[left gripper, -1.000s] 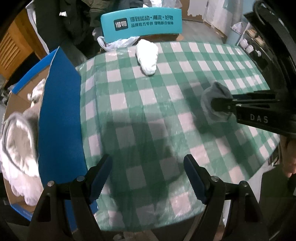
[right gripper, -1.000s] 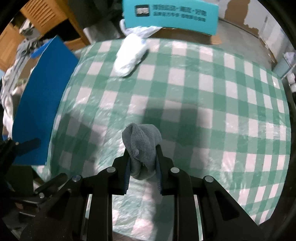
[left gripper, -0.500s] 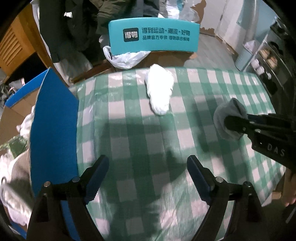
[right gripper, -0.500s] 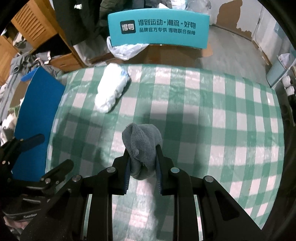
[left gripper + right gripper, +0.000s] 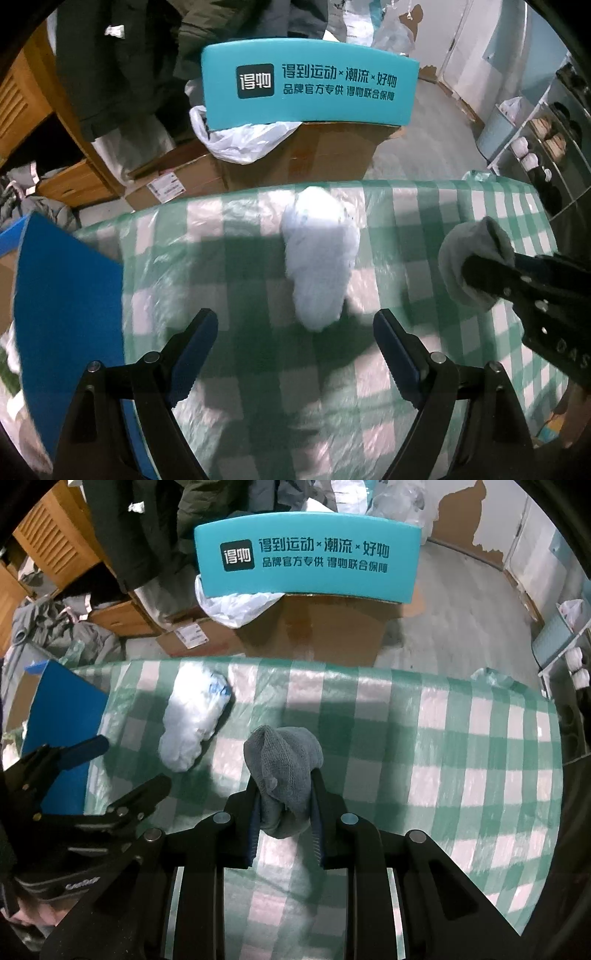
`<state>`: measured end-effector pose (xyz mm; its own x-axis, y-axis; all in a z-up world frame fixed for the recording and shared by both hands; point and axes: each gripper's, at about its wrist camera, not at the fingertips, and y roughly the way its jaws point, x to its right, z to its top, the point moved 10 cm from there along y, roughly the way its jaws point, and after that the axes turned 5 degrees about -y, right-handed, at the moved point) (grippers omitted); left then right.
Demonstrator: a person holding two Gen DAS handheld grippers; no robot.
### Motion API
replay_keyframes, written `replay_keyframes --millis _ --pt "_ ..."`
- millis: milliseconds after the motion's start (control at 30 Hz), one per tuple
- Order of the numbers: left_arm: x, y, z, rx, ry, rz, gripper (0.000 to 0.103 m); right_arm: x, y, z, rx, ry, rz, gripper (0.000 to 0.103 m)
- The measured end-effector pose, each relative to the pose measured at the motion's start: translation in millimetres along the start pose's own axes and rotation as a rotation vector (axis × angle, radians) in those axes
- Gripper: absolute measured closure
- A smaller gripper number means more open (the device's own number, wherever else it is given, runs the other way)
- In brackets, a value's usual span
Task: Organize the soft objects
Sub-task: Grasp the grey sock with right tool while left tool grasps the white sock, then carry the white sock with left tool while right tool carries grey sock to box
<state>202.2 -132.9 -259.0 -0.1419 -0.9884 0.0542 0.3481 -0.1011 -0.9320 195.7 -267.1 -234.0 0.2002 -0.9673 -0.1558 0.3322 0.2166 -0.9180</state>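
A white soft bundle (image 5: 319, 258) lies on the green-and-white checked tablecloth (image 5: 258, 406) near the table's far edge; it also shows in the right wrist view (image 5: 194, 718). My left gripper (image 5: 295, 328) is open, its jaws wide apart just short of the white bundle, one to each side of its near end. My right gripper (image 5: 284, 794) is shut on a grey knitted sock (image 5: 282, 768) and holds it above the table. From the left wrist view the grey sock (image 5: 472, 266) is at the right.
A blue-lined cardboard box (image 5: 62, 314) stands at the table's left side. Beyond the far edge are a teal sign panel (image 5: 310, 92), cardboard boxes (image 5: 325, 155), a white plastic bag (image 5: 240, 140) and wooden furniture (image 5: 55, 554). Shelves (image 5: 546, 147) stand at the right.
My left gripper has moved forward across the table to the white bundle, still open. My right gripper has moved forward too, still holding the grey sock.
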Motion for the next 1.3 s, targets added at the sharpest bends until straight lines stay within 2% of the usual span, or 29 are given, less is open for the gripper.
replay_keyframes --millis 300,567,633,700,867,1000,1300 --pt "11.6 23.3 18.6 0.005 0.047 0.053 0.016 9.8 11.8 9.9 0.002 0.014 0.011 0.083" --pt "7.6 41.4 29.0 0.001 0.026 0.072 0.017 16.2 18.6 10.7 -0.005 0.027 0.020 0.083" --pt "5.5 43.4 30.5 0.005 0.021 0.074 0.025 16.7 20.0 11.0 -0.005 0.030 0.021 0.083" --pt "4.5 44.1 30.8 0.004 0.014 0.063 0.042 16.5 20.4 11.7 -0.004 0.030 0.024 0.083" --pt "4.3 41.5 29.6 0.017 0.018 0.025 0.057 14.6 21.5 13.9 -0.002 0.022 0.029 0.083" --pt "4.1 37.4 25.8 0.019 0.018 0.012 0.062 10.9 19.4 15.0 0.003 0.016 0.034 0.083" --pt "-4.2 5.6 21.2 0.052 0.028 0.001 0.063 -5.2 2.9 19.4 0.031 -0.013 0.040 0.083"
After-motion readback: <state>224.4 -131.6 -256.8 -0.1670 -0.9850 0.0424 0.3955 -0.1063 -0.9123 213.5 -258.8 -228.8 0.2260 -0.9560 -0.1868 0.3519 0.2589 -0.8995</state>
